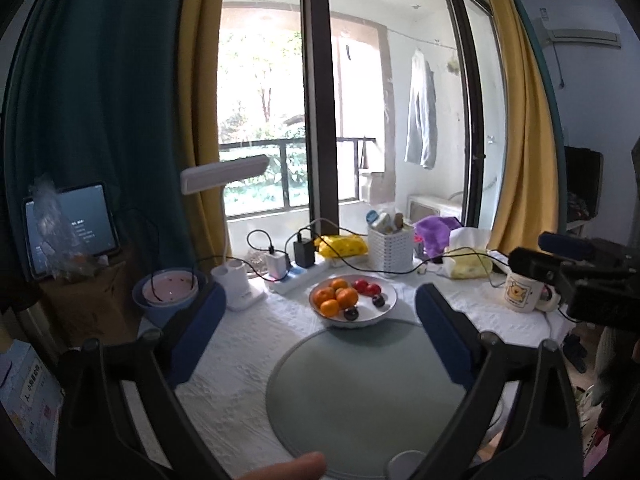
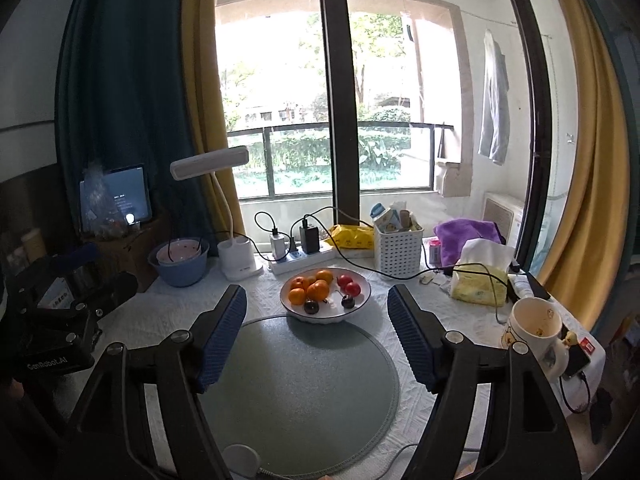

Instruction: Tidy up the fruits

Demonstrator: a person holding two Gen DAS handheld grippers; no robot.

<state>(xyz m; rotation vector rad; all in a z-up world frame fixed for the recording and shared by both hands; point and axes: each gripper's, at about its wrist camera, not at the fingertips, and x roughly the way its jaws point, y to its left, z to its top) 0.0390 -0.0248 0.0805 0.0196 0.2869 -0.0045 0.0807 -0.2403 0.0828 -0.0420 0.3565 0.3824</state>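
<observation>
A white plate stands on the white tablecloth, just beyond a round grey-green mat. On it lie several oranges, two red fruits and two dark plums. My left gripper hangs open above the mat, short of the plate, with nothing between its blue pads. My right gripper is open too, empty, and also short of the plate. Each gripper's body shows at the edge of the other's view.
A cartoon mug stands at the right. Behind the plate are a power strip with chargers and cables, a white basket, a lamp base and a tissue pack. A blue bowl sits at the left.
</observation>
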